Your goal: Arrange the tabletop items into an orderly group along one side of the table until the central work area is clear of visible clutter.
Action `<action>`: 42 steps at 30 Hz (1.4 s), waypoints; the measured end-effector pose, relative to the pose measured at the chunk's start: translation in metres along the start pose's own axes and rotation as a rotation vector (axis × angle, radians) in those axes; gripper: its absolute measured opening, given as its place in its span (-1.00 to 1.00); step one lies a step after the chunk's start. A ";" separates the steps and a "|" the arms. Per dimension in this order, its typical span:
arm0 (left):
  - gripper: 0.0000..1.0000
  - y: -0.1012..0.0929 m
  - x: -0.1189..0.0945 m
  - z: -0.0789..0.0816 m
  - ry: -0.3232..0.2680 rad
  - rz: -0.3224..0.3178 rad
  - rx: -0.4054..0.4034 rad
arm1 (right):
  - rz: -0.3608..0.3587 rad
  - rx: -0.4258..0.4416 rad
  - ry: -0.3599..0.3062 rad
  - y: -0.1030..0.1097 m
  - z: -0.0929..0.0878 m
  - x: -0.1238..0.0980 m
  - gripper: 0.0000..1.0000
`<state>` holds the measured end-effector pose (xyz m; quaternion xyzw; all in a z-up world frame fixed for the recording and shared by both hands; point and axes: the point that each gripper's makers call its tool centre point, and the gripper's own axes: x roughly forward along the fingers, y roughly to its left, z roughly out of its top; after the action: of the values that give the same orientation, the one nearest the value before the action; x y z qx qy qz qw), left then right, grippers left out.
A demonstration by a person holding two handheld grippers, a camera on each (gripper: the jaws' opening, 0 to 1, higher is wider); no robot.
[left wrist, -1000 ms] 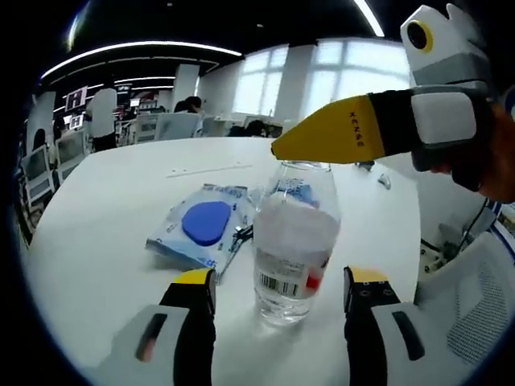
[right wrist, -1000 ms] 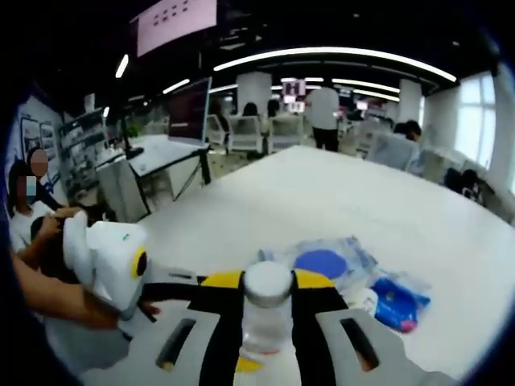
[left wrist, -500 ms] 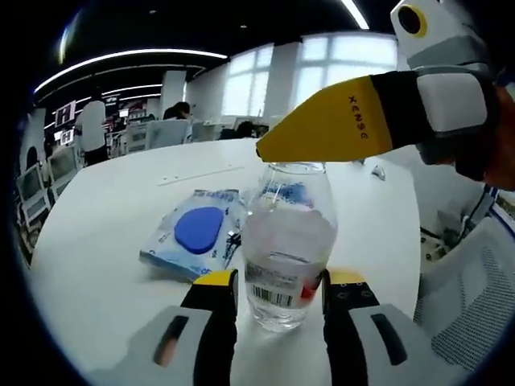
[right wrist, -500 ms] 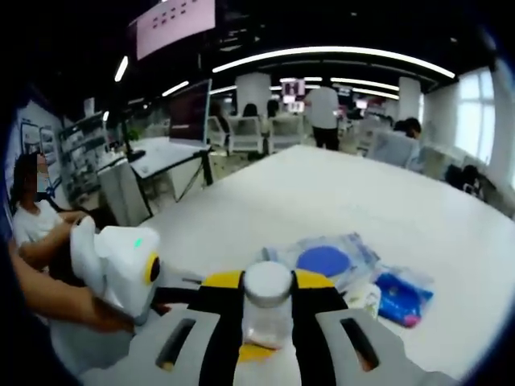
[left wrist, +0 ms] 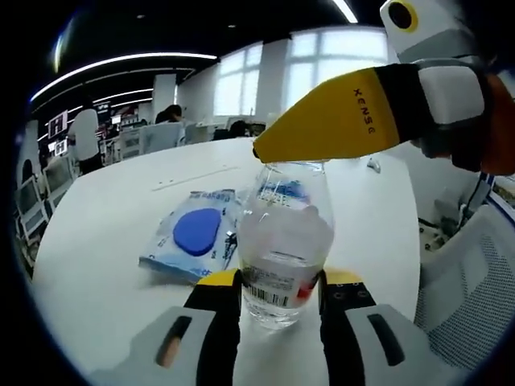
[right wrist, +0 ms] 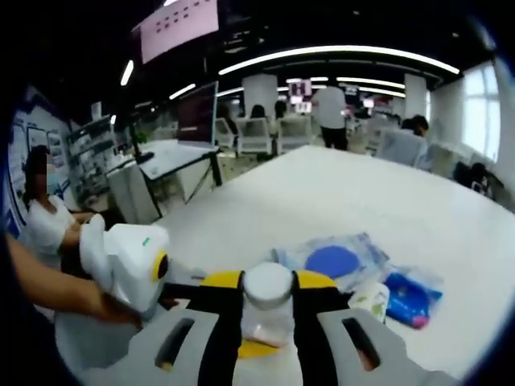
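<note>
Left gripper (left wrist: 278,281): its yellow-tipped jaws press against both sides of the lower body of the clear plastic bottle (left wrist: 282,241), grasping it just above the base. The bottle stands upright on the white table (left wrist: 105,233), near the table edge closest to the person.

Right gripper (right wrist: 268,281): its jaws close on the bottle's white cap (right wrist: 268,283), one yellow tip touching each side, clenched at the neck. In the left gripper view this same gripper enters from the right, its yellow jaw lying across the bottle's top and hiding the cap.

Bottle condition: transparent, ribbed near the top, with a label carrying a barcode and a red patch low on its body. The left gripper view shows the label and body; the right gripper view looks down on the cap and shows little of the body.

Just beyond the bottle, toward the table's centre, lies a flat clear packet with a blue round patch (left wrist: 197,233). The right gripper view adds two items beside that packet: a small white-and-green object (right wrist: 370,299) and a blue wrapped item (right wrist: 414,296), both lying close to the packet.

The right gripper view also shows the left gripper's white housing and the person's hand (right wrist: 121,310) holding it.
</note>
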<state>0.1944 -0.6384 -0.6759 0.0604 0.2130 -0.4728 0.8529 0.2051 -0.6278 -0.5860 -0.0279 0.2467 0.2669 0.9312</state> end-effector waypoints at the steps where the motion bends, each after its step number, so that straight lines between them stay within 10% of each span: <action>1: -0.28 0.000 0.000 0.000 0.002 -0.005 0.004 | 0.007 0.007 -0.008 0.000 0.002 0.000 -0.56; 21: -0.29 0.003 -0.001 -0.005 0.078 -0.135 0.127 | 0.054 0.070 -0.161 -0.031 -0.005 -0.038 -0.38; 36: -0.10 0.021 -0.021 -0.011 0.096 -0.079 0.134 | 0.244 0.019 0.034 -0.014 -0.062 0.001 -0.03; 42: 0.05 0.033 -0.049 -0.009 0.015 0.029 -0.021 | 0.263 -0.024 0.046 -0.013 -0.063 0.008 0.02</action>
<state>0.1961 -0.5794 -0.6665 0.0582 0.2234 -0.4575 0.8587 0.1899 -0.6465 -0.6458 -0.0127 0.2663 0.3891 0.8818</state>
